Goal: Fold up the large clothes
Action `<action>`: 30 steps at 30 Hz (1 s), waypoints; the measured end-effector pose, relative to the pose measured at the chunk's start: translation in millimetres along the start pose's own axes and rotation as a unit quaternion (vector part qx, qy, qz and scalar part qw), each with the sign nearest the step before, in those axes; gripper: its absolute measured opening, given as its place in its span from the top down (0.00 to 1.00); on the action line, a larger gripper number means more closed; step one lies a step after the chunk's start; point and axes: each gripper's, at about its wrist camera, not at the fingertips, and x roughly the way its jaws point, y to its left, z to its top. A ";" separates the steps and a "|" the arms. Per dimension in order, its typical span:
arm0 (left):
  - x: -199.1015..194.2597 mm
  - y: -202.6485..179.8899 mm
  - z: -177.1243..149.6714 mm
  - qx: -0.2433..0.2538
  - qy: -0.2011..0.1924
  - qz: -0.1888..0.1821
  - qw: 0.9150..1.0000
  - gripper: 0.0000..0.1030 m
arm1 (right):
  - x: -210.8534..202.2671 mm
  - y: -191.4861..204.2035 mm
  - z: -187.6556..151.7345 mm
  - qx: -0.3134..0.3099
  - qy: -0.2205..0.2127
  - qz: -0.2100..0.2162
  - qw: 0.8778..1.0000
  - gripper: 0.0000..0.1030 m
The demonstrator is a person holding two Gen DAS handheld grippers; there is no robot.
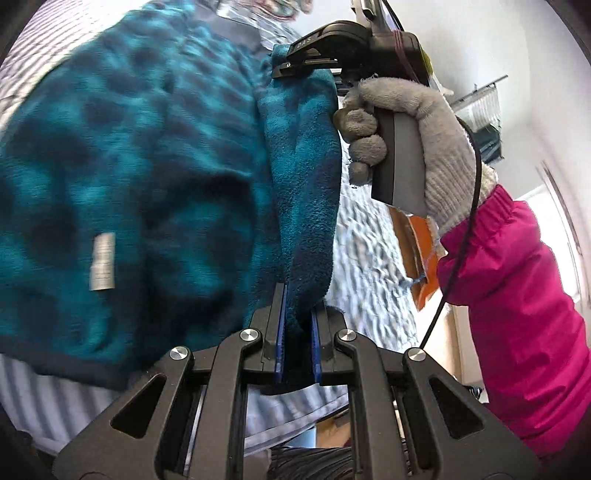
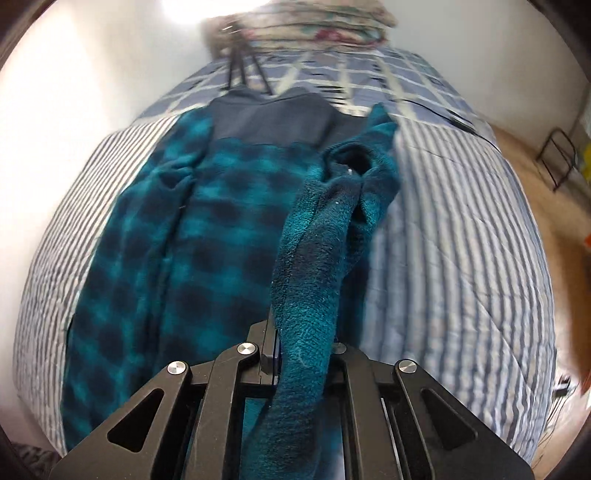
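- The fleece garment is thick, napped pile in teal with a blurred dark check, and it has a plain dark-grey yoke panel at its far end.
- A small pale label sits on the teal pile in the left wrist view.
- The garment lies on a bed under a striped cover of blue and white; further up the bed a checked blanket lies, and folded floral bedding is stacked beyond it.
- In the right wrist view its long axis runs from the camera toward the far end of the bed, grey yoke farthest away.
- The left gripper has its blue-lined jaws nearly together, pinching a fold of the fleece that rises straight up from between them.
- The right gripper is clamped on a rope-like twist of the same fleece, which drapes over its near side and runs away to a bunched, dark opening that may be a cuff.
- In the left wrist view the right gripper appears at the top, biting the upper end of the hanging fold, so the fabric strip is stretched between the two tools.
- A hand in a grey knitted glove grips its handle; a magenta padded sleeve follows, and a black cable runs beside it.
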 end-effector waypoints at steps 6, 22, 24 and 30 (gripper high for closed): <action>-15.2 23.3 -3.3 -0.013 -0.007 0.029 0.999 0.91 | 36.0 55.4 2.6 -0.056 0.022 -0.013 0.998 0.93; -26.1 37.6 -13.7 -0.007 -0.004 0.067 0.998 0.91 | -1.9 38.2 -15.5 -0.058 -0.017 0.130 0.990 0.74; -27.4 35.9 -15.3 -0.002 -0.004 0.073 0.997 0.91 | -23.8 11.0 -23.1 -0.009 -0.043 0.157 0.987 0.74; -47.5 24.3 -21.7 0.028 -0.010 0.093 0.995 0.78 | -32.6 -26.9 -53.0 0.036 -0.035 0.140 0.989 0.74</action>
